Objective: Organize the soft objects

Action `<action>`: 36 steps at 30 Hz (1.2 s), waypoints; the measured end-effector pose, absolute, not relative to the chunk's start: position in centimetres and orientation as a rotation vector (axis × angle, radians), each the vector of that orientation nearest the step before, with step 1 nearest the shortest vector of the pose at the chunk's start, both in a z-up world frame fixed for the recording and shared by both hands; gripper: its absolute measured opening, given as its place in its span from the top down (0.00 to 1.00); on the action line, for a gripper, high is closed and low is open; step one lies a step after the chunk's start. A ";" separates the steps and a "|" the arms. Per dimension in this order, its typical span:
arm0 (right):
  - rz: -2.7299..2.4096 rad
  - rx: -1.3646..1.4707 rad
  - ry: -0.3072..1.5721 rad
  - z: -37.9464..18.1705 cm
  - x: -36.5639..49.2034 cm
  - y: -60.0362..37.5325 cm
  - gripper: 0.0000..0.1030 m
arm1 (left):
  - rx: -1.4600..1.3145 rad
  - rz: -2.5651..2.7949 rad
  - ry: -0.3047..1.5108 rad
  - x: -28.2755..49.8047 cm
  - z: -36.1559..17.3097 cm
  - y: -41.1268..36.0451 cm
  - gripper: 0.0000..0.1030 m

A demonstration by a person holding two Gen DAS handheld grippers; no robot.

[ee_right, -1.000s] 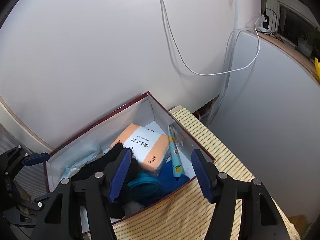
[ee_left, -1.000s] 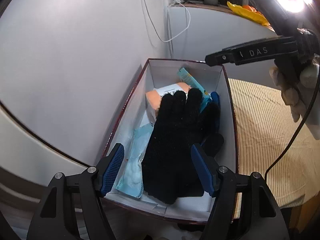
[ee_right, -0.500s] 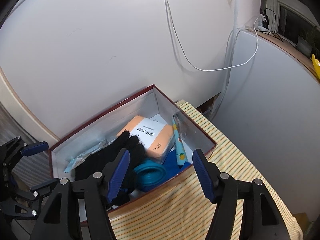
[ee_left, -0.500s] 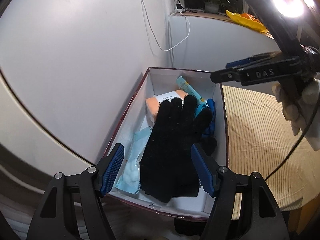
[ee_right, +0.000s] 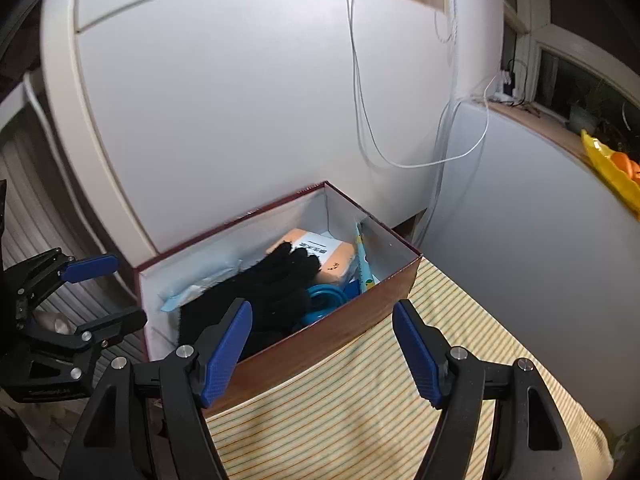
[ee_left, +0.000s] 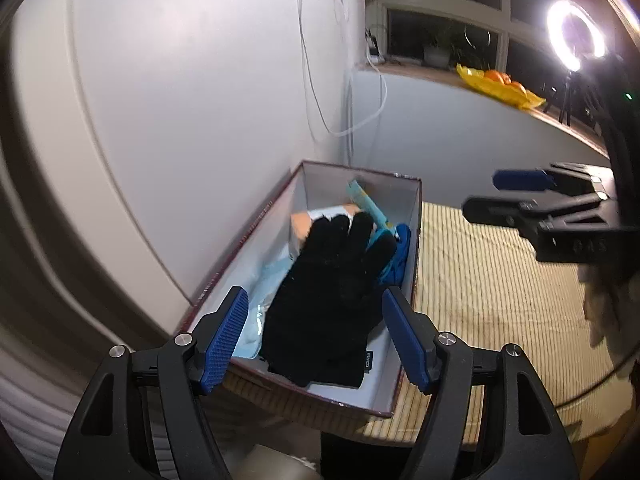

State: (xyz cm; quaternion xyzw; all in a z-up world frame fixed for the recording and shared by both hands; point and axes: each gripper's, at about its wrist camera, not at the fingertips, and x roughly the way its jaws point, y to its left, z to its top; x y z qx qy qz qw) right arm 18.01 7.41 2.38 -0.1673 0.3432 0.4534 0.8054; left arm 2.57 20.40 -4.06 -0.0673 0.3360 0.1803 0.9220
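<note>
A dark red box (ee_left: 416, 240) with white inner walls stands on the striped table against the wall; it also shows in the right wrist view (ee_right: 344, 320). A black glove (ee_left: 332, 296) (ee_right: 272, 284) lies on top of its contents: an orange tissue pack (ee_right: 320, 254), a light blue packet (ee_left: 264, 280), a blue item (ee_right: 324, 296) and a teal tube (ee_left: 366, 206). My left gripper (ee_left: 316, 336) is open and empty, above the box's near end. My right gripper (ee_right: 324, 352) is open and empty, on the box's table side.
A yellow striped cloth (ee_left: 488, 280) (ee_right: 360, 420) covers the table right of the box. White cables (ee_right: 400, 152) hang on the wall behind. A lit ring light (ee_left: 576, 34) and a yellow fruit tray (ee_left: 500, 88) stand at the window sill.
Both grippers have pulled back and up from the box, which looks smaller now. The black glove stays lying in the box.
</note>
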 end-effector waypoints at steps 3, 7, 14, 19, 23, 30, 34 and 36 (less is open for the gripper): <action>0.957 -0.339 0.693 3.0 15.9 5.9 0.27 | -0.162 0.394 0.632 0.9 -3.2 19.8 0.24; 0.939 -0.254 0.668 3.4 13.4 3.6 0.21 | -0.197 0.432 0.562 -1.4 -2.5 19.1 0.22; 0.833 -0.290 0.593 3.3 9.1 1.5 0.20 | -0.197 0.436 0.559 -2.6 -2.6 18.2 0.22; 0.814 -0.242 0.592 2.9 8.0 0.1 0.14 | -0.195 0.433 0.563 -2.9 -2.7 17.7 0.22; 0.797 -0.257 0.597 2.7 7.9 0.0 0.14 | -0.196 0.421 0.558 -3.1 -2.6 17.4 0.22; 0.800 -0.243 0.589 2.9 7.3 -0.4 0.14 | -0.195 0.423 0.550 -3.7 -2.3 17.0 0.22; 0.797 -0.242 0.593 2.8 7.3 -0.5 0.13 | -0.195 0.418 0.551 -3.9 -2.3 16.9 0.22; 0.798 -0.240 0.596 2.7 7.2 -0.5 0.14 | -0.193 0.413 0.552 -3.9 -2.3 16.8 0.22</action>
